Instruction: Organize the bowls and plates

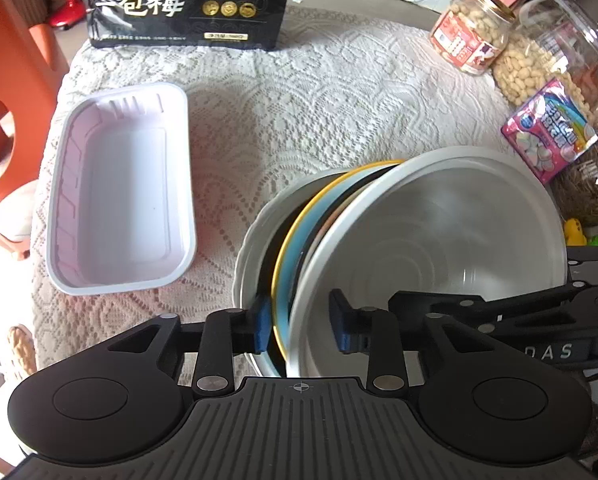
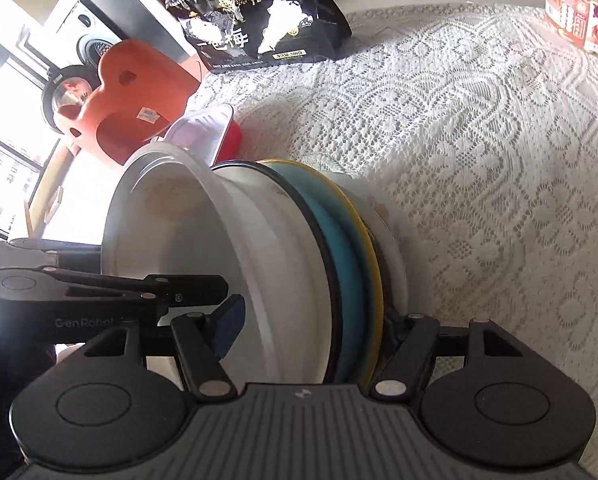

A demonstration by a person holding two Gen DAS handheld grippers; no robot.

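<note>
Here, a white lace tablecloth (image 1: 339, 92) covers the whole table, and on it at nine o'clock from the left wrist lies an empty white rectangular tray (image 1: 119, 200). At twelve o'clock, along the far edge, a black snack bag (image 1: 187, 0) with gold print stands upright. Toward four o'clock, a nested stack of dishes is held tilted on its side above the cloth: a large white bowl (image 1: 439, 240) faces the left wrist camera, with a blue plate with a yellow rim (image 1: 289, 264) behind it, a thin black-edged dish between them, and a white scalloped plate (image 1: 247, 256) outermost. The right gripper (image 2: 311, 332) is clenched across the whole stack, one pad inside the white bowl and the other behind the outer plate. The left gripper (image 1: 299, 324) grasps the stack's near rims, its blue pads (image 1: 262, 326) straddling the bowl wall and the blue plate. At two o'clock a peanut jar (image 1: 471, 36) stands near a pink marshmallow packet (image 1: 551, 136).
</note>
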